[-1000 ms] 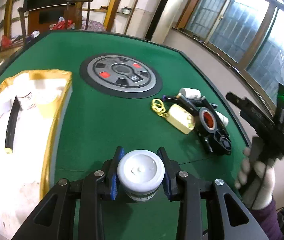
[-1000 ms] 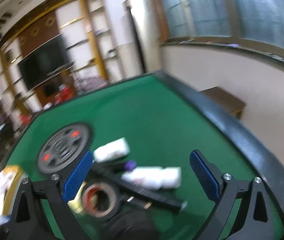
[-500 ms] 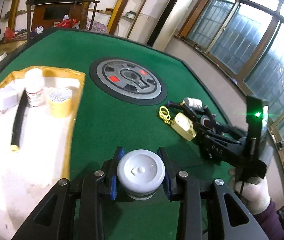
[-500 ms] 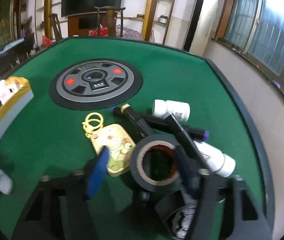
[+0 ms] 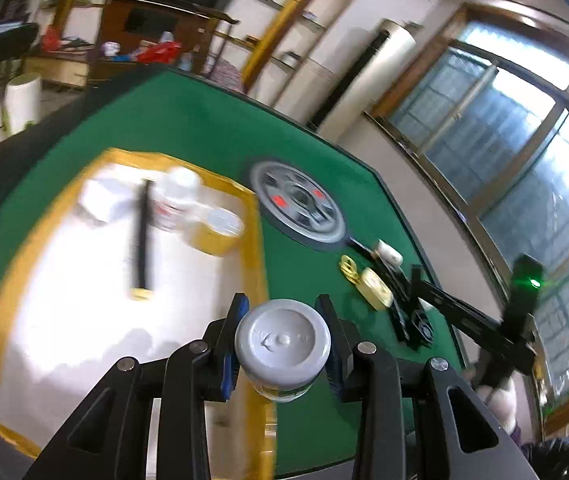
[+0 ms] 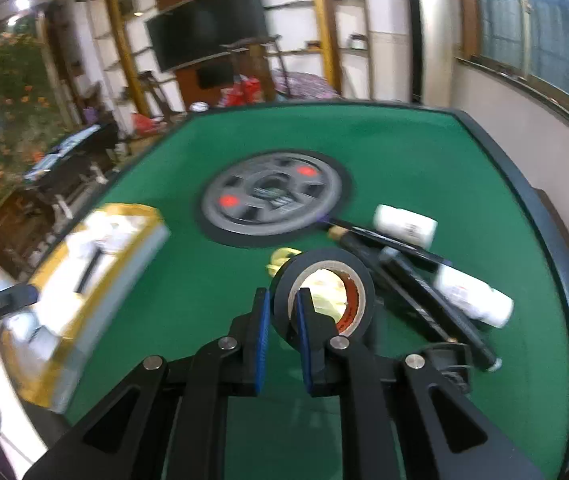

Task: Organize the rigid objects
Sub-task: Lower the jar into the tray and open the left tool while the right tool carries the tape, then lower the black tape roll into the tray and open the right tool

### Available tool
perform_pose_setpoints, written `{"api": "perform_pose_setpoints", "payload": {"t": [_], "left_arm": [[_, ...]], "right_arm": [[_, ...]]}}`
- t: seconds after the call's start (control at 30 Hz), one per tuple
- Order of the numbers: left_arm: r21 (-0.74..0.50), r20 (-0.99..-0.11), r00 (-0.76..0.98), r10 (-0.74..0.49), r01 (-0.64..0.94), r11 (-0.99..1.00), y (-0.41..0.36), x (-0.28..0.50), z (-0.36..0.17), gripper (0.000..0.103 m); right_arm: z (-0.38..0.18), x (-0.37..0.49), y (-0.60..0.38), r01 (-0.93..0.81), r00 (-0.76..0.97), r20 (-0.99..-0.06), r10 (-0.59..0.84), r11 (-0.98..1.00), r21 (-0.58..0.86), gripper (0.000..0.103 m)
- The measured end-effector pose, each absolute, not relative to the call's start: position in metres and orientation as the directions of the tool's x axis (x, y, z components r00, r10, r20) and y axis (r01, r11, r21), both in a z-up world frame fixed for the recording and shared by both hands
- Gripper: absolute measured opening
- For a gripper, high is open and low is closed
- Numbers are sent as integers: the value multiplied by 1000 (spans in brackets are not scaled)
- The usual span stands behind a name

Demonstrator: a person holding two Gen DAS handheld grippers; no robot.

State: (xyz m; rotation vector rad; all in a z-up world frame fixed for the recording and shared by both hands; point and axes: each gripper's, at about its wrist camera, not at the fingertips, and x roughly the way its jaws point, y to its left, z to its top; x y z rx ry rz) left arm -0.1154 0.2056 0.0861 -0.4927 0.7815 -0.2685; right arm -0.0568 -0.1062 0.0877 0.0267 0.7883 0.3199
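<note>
Left gripper [image 5: 282, 342] clamps white jar [image 5: 282, 350], lower centre of frame, above gold tray rim [image 5: 258, 248]. Right gripper [image 6: 283, 322] closed on wall of black tape roll [image 6: 324, 294], frame centre; one finger inside hole, one outside, above green table [image 6: 404, 152].

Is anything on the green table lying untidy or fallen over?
Yes. Two white bottles lie on their sides among crossed black sticks in a loose pile at the right, not in the yellow-rimmed tray. Nothing looks spilled or broken.
</note>
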Motion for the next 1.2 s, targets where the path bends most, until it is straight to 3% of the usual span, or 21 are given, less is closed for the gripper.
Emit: {"api": "perform_pose_setpoints", "payload": {"t": [0.37,0.6,0.87,0.93,0.97,1.0,1.2], "left_arm": [[-412,-766,561,-314,-53,910,247,-76,62,36],[-456,-804,468,-368,-86,886,255,-33,27,36],[-457,-821,442,-362,-127,880,253,-4,9,39],[-476,-816,445,-369,-154,866,260,-7,9,51],[-492,-805,462,-373,-167,854,266,-12,12,67],[-501,-794,480,-372,-171,848,272,-16,16,71],[-447,-749,611,-256,-181,876,300,-59,51,80]], "right_arm": [[106,-63,24,-518,520,-683,512,825,224,13],[94,-71,93,-608,449,-717,533,770,191,13],[86,-67,106,-609,438,-744,505,775,167,13],[86,-66,111,-610,444,-751,489,779,147,13],[85,-65,113,-612,441,-755,486,778,143,13],[85,-65,116,-616,439,-757,483,775,138,13],[83,-60,139,-642,451,-769,453,764,73,13]]}}
